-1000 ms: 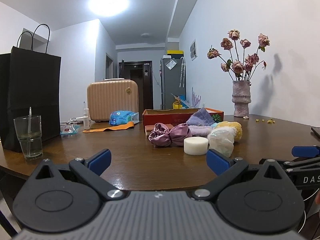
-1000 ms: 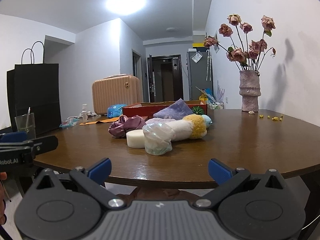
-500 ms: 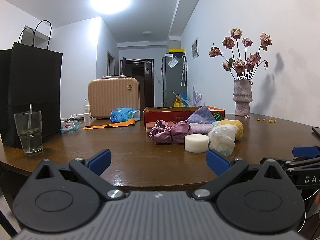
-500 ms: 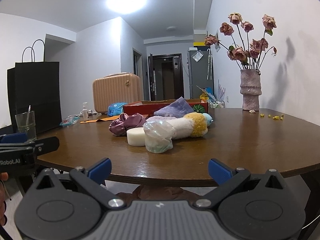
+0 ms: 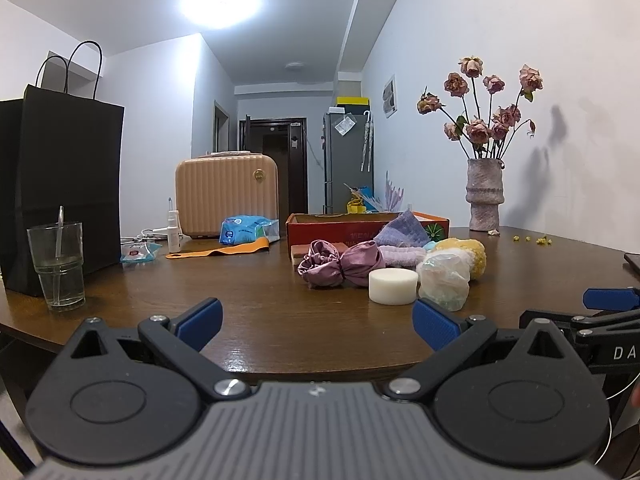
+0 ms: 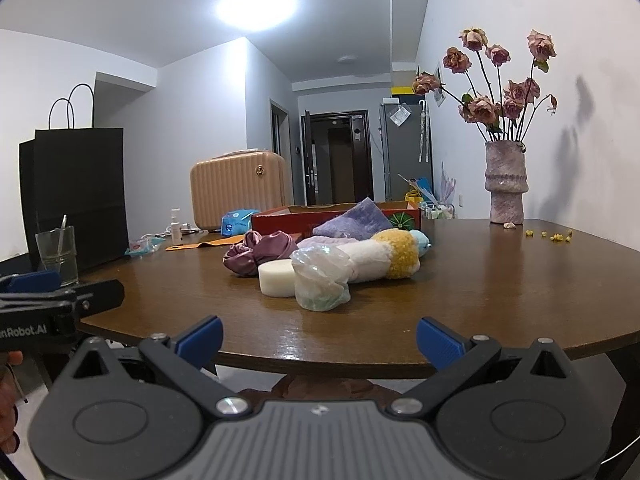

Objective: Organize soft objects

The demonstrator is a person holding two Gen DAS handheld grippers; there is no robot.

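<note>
Soft things (image 6: 320, 260) sit in a heap on the table (image 6: 480, 280) by the red box (image 6: 336, 218), while both grippers' jaws wait spread wide and empty, ready to pick one.

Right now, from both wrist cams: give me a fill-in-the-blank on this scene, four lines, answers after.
1. Both the left gripper and the right gripper have their jaws ____.
2. The round white sponge sits on the table just left of the crumpled ____ bag.
3. The vase holds dried ____.
4. Behind the purple scrunchie stands a low box coloured ____.

Missing words: open; plastic; roses; red
</note>
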